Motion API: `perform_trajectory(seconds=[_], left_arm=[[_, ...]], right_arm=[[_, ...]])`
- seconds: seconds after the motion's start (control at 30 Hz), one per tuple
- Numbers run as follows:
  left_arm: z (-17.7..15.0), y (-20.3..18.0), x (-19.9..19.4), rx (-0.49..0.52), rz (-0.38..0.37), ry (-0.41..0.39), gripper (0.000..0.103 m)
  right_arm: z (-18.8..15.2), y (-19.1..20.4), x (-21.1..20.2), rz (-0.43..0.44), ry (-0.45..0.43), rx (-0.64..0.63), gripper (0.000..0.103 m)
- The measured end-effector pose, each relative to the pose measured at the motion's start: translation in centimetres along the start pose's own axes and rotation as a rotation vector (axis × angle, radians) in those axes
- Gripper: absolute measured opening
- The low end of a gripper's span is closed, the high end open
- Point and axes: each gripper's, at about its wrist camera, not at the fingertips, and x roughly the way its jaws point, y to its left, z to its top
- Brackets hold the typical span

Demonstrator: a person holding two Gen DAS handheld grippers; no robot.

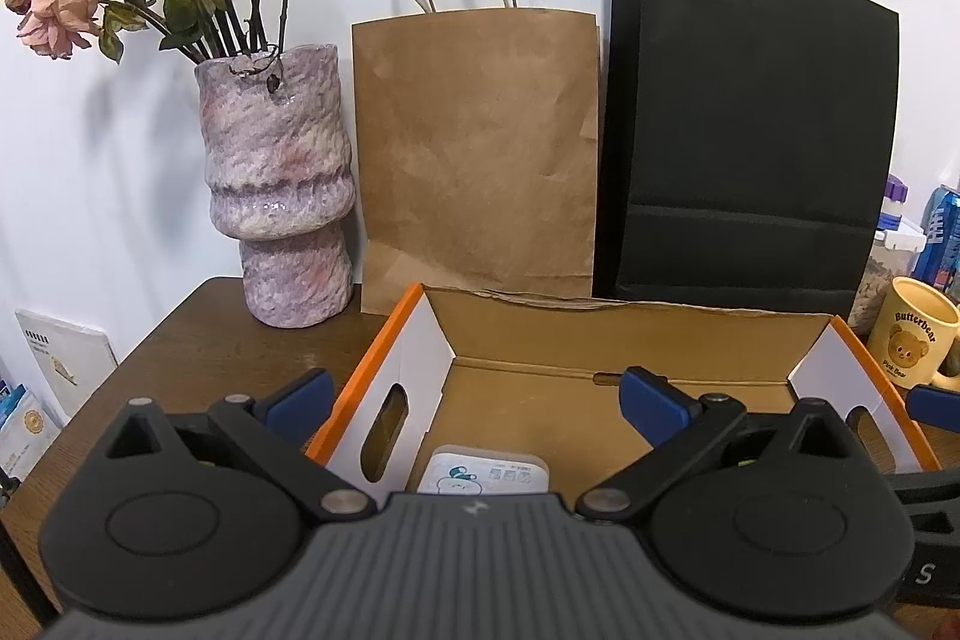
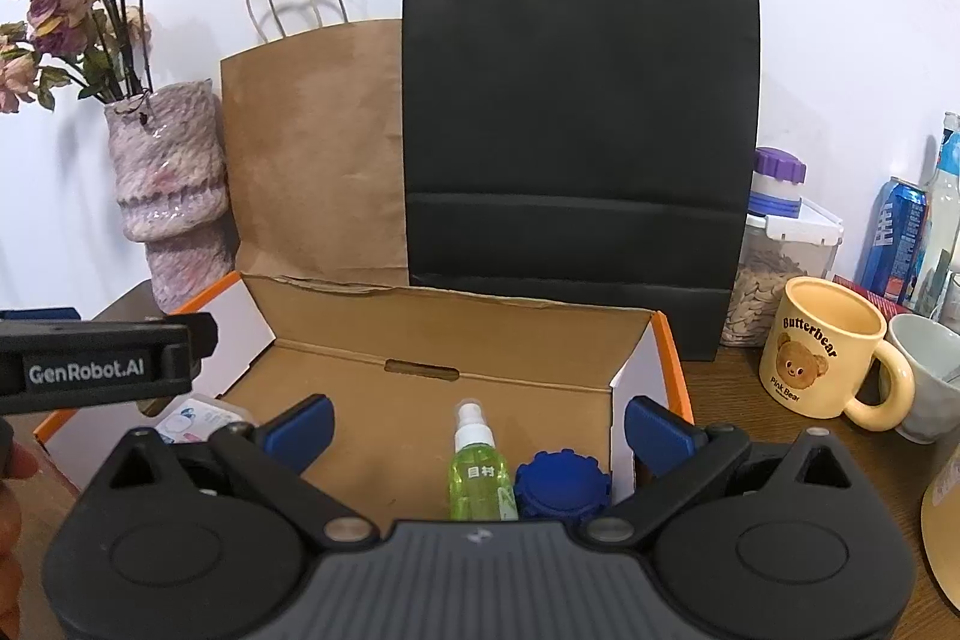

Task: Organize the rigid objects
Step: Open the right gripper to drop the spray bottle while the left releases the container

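An open cardboard box point(image 1: 384, 370) with orange edges and white side walls stands on the dark wooden table. My left gripper point(image 1: 477, 397) hovers over its near left part, jaws wide open and nothing between them. Below it a white packet point(image 1: 486, 472) with a small cartoon lies on the box floor. My right gripper point(image 2: 480, 427) is also wide open, over the near right part of the box point(image 2: 432, 334). Under it lie a green spray bottle point(image 2: 477, 466) and a blue ridged round cap point(image 2: 561, 484). The white packet point(image 2: 192, 418) shows at the left, beneath the left gripper's body point(image 2: 90, 364).
Behind the box lean a brown paper bag point(image 1: 480, 148) and a black paper bag point(image 1: 750, 130). A pink vase point(image 1: 282, 184) of dried roses stands at the back left. To the right are a yellow bear mug point(image 2: 828, 352), a white cup point(image 2: 930, 376), a seed jar point(image 2: 774, 274) and a blue can point(image 2: 894, 238).
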Motion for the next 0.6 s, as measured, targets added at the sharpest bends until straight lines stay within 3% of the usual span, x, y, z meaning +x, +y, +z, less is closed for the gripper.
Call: perform_trajectory(seconds=[0.6], left_arm=[[-0.3,0.9,-3.4,-0.013,-0.008,-0.030,0.103]], right_arm=[[-0.3,0.1,-3.9,0.019,-0.039,-0.024,0.103]])
